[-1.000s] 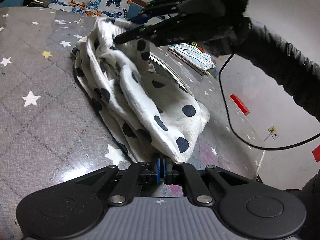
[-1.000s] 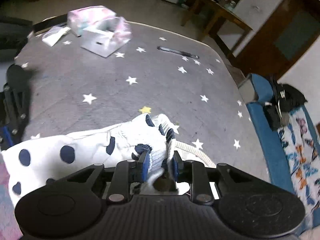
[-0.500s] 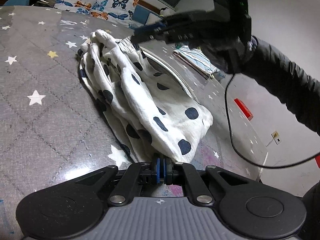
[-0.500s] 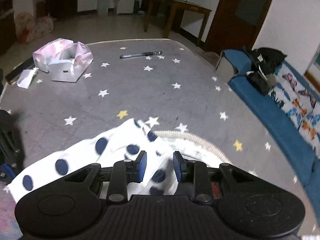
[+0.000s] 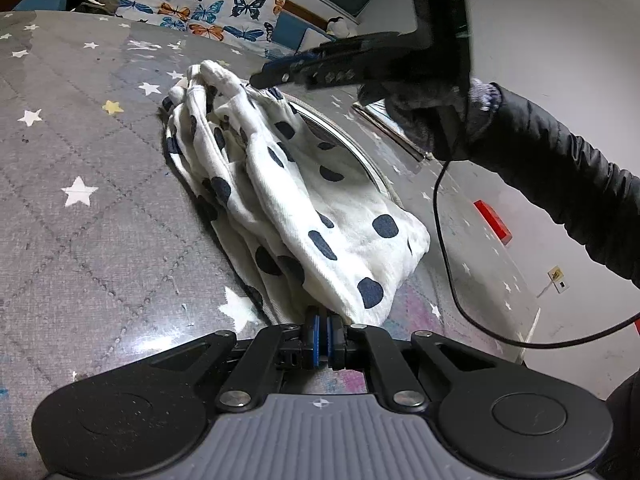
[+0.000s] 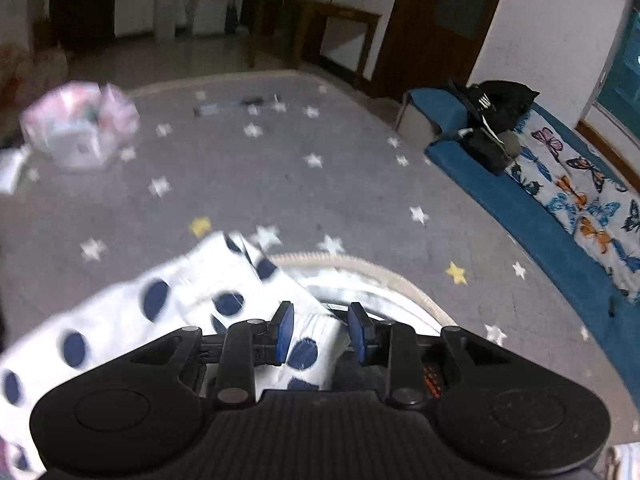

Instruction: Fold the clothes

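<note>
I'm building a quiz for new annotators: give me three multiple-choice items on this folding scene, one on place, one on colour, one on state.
1. Where does the white garment lie?
A. on the star-patterned grey cover
B. on the butterfly bedding
C. on the wooden table

2. What colour are its dots?
A. red
B. dark blue
C. green

3. How do the right tongs stand?
A. shut on cloth
B. open
C. out of view

Answers: 1 A, stars surround the cloth; 2 B, navy spots throughout; 3 B, pads apart, clear of the fabric.
</note>
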### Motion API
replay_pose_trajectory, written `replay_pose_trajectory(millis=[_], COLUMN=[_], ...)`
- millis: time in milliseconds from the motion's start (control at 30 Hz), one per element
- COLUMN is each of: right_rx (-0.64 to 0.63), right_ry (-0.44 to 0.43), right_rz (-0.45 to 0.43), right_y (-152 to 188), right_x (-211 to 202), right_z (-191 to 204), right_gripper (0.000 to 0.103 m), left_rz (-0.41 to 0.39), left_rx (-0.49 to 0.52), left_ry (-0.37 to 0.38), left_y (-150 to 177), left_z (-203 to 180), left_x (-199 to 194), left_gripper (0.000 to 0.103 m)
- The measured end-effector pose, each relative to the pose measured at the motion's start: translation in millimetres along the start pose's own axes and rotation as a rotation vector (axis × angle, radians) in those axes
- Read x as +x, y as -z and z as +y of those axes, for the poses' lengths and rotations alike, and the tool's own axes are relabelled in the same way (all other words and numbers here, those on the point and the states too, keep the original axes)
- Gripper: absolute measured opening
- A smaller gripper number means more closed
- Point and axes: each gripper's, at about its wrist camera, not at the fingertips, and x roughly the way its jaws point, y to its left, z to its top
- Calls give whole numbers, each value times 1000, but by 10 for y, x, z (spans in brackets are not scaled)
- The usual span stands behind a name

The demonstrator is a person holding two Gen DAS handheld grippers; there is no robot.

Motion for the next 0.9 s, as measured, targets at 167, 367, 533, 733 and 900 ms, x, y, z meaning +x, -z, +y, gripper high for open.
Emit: replay_pose_trajectory(millis=[167, 367, 533, 733, 900], right_rx=[46, 51, 83, 100, 133], right_ry=[-140, -143, -118, -119, -126], right_rz=[-30, 9, 28, -22, -9], right_y=[-110, -233, -235, -293, -258], right_x=[-119, 51, 138, 142, 295], right_z=[167, 371, 365, 408, 403], right_gripper=[29, 28, 14, 10, 15], left_rz=[-2, -6, -7, -8, -10], left_rx=[-1, -4, -4, -3, -6], left_ry=[0, 1, 7, 11, 7], left_y=[-2, 7, 16, 26, 37], left_z=[-3, -3, 14, 22, 4], left_x=[2, 11, 14, -1, 1], left_gripper=[4, 4, 4, 4, 4])
